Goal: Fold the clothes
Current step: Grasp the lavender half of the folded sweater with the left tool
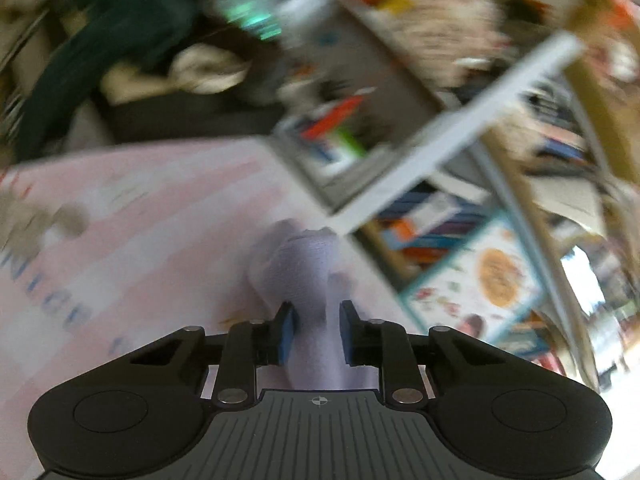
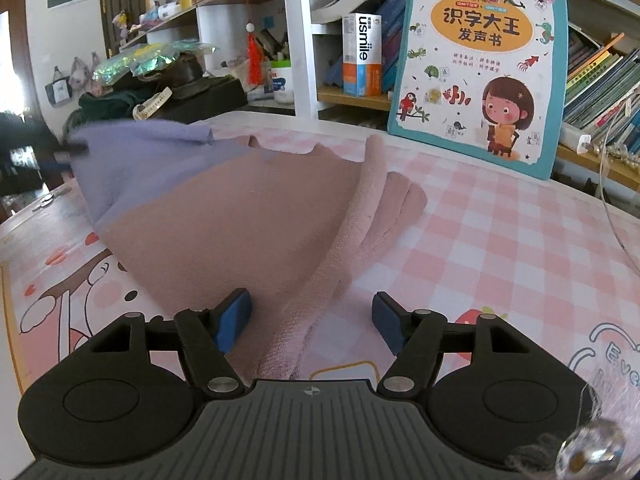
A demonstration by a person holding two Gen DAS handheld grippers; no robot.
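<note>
A two-tone knit garment lies on the pink checked table cover (image 2: pixel 480 240): its dusty pink part (image 2: pixel 248 224) is spread flat with a folded, ridged edge on the right, and its lavender end (image 2: pixel 144 152) is lifted at the far left. My left gripper (image 1: pixel 318 330) is shut on that lavender cloth (image 1: pixel 304 272) and holds it above the table; this view is motion-blurred. In the right wrist view the left gripper is a dark blurred shape at the far left edge. My right gripper (image 2: pixel 312 322) is open, its fingers either side of the pink folded edge near me.
A children's picture book (image 2: pixel 480 68) leans upright against the bookshelf (image 2: pixel 600 80) at the table's far edge. A toothbrush box (image 2: pixel 362 56) and books stand on shelves behind. Dark bags and clutter (image 2: pixel 160 84) sit at the far left corner.
</note>
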